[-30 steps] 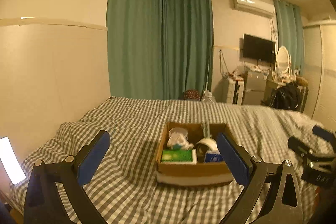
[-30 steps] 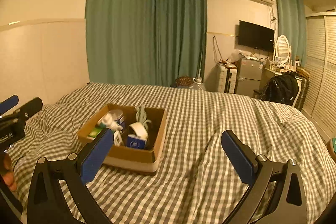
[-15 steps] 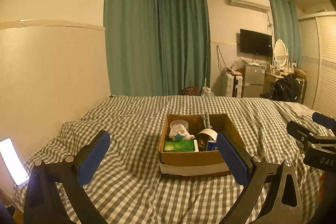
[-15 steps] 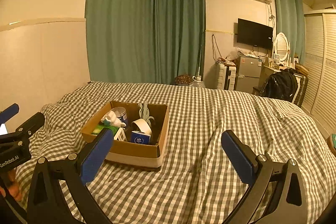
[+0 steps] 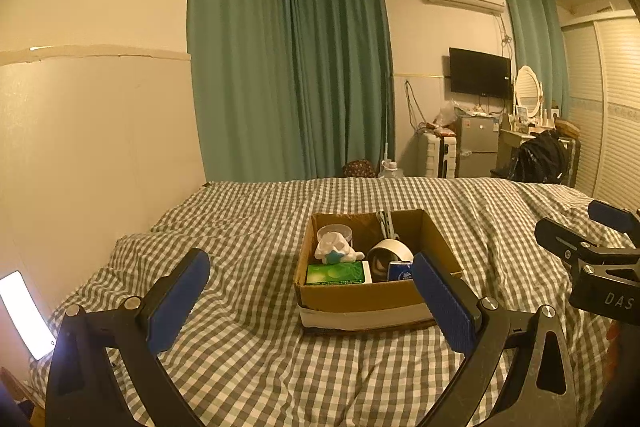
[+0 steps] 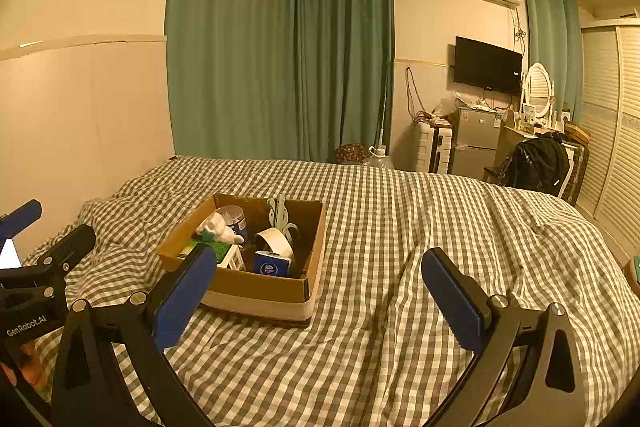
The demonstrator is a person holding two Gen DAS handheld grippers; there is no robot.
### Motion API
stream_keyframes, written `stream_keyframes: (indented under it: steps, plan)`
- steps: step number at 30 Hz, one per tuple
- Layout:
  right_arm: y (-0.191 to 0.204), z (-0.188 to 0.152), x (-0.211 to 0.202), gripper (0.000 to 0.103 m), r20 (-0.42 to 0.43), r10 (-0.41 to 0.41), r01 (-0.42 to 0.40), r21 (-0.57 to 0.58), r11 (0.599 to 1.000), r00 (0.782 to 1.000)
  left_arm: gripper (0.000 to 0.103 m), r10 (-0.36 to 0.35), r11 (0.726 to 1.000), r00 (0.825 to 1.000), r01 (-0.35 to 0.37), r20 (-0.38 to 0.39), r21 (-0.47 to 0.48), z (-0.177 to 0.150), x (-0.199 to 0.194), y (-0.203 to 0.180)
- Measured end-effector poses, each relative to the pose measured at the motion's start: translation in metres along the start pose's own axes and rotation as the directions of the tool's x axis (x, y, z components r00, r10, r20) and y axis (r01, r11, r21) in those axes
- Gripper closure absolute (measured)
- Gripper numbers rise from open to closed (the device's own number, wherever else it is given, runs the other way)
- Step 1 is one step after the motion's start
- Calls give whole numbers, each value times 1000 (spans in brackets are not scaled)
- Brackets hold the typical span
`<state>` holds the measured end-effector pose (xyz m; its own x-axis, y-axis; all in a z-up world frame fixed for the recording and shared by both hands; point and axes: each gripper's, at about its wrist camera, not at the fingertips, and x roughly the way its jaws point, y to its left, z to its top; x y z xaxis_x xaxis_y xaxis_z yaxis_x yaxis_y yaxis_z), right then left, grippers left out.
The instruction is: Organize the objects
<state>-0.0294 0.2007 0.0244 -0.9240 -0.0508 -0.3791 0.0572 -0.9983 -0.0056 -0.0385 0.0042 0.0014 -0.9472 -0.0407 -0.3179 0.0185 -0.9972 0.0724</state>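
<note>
I go from left to right. My left gripper (image 5: 312,291) is spread wide and holds nothing; it hangs above the checked bedcover (image 5: 248,347), just before the cardboard box (image 5: 360,297). The box sits on the bed, near its middle, and all the things are inside it. At the left front lies a green packet (image 5: 335,274), flat and I think light; I would take it by its long edges. Behind it is a white soft toy (image 5: 334,251) that leans on a round tub (image 5: 334,231). The toy will give under the pads, so a grip on the body is safe. To the right stands a tape roll (image 5: 387,255), stiff and light; I judge the rim is the best place to hold. A small blue pack (image 5: 400,270) stands before it, probably soft paper, easy to crush. My right gripper (image 6: 316,291) is also spread and empty, over the bare cover to the right of the box.
</note>
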Motion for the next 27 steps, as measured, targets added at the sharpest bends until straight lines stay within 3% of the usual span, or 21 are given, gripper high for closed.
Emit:
stream_keyframes:
  steps: [27]
  plan:
    - [6, -3, 2, 0, -13, -6, 6, -2, 1000, 1000, 0, 0, 1000, 1000, 0, -28, 0, -3, -2, 0]
